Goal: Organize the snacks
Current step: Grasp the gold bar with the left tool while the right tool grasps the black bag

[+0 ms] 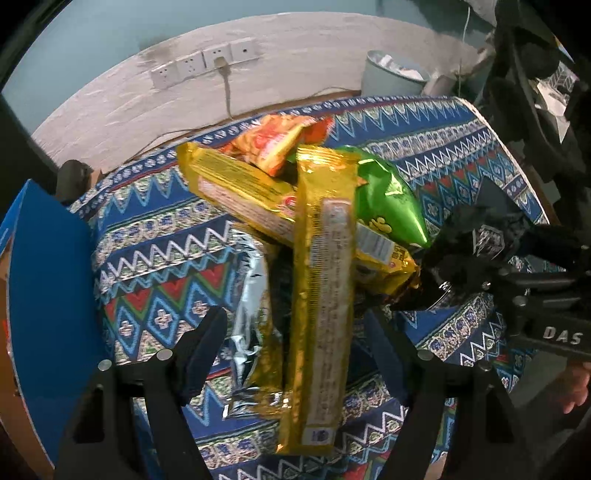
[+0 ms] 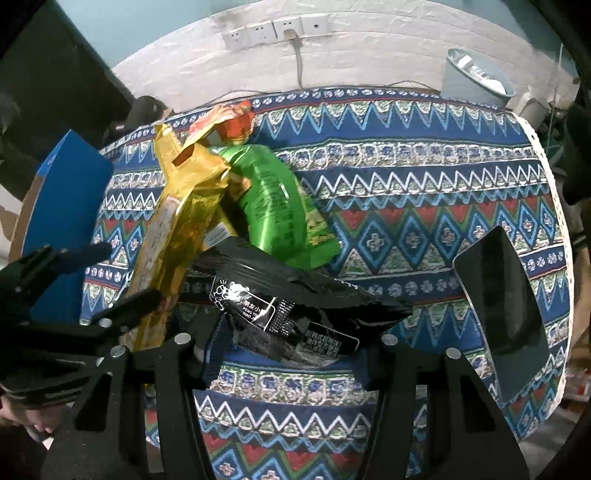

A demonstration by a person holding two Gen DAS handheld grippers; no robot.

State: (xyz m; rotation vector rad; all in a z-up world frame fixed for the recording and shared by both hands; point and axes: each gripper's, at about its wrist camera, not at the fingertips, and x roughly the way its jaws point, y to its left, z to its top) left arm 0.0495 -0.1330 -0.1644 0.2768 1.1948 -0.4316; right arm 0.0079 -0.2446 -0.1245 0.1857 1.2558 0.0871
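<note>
My left gripper (image 1: 295, 354) points down over the pile of snacks, and its jaws stand apart on both sides of a long gold packet (image 1: 325, 295) without pressing it. This packet lies along the view, from near my fingers toward the middle of the tabletop. Under it, on its left side, a silver and gold packet (image 1: 255, 325) rests on the patterned tablecloth (image 1: 155, 258).

My right gripper (image 2: 288, 354) is beside the pile on the right. A black packet (image 2: 295, 310) lies across between its fingers; the pads seem to touch its two ends, but I cannot tell if they really grip it.

A little further, a second gold packet (image 1: 243, 192) lies crosswise under the long one. A green bag (image 2: 280, 206) lies just beside them, partly under the gold ones. Behind all, toward the far edge of the tabletop, an orange and red packet (image 1: 273, 147) leans on the pile.

A blue box (image 1: 48, 295) stands at the left edge of the tabletop. A dark flat tablet (image 2: 506, 291) lies near the right edge, well apart from the snacks. Behind the table I see a pale bin (image 2: 476, 77) and white wall sockets (image 2: 273, 31)
</note>
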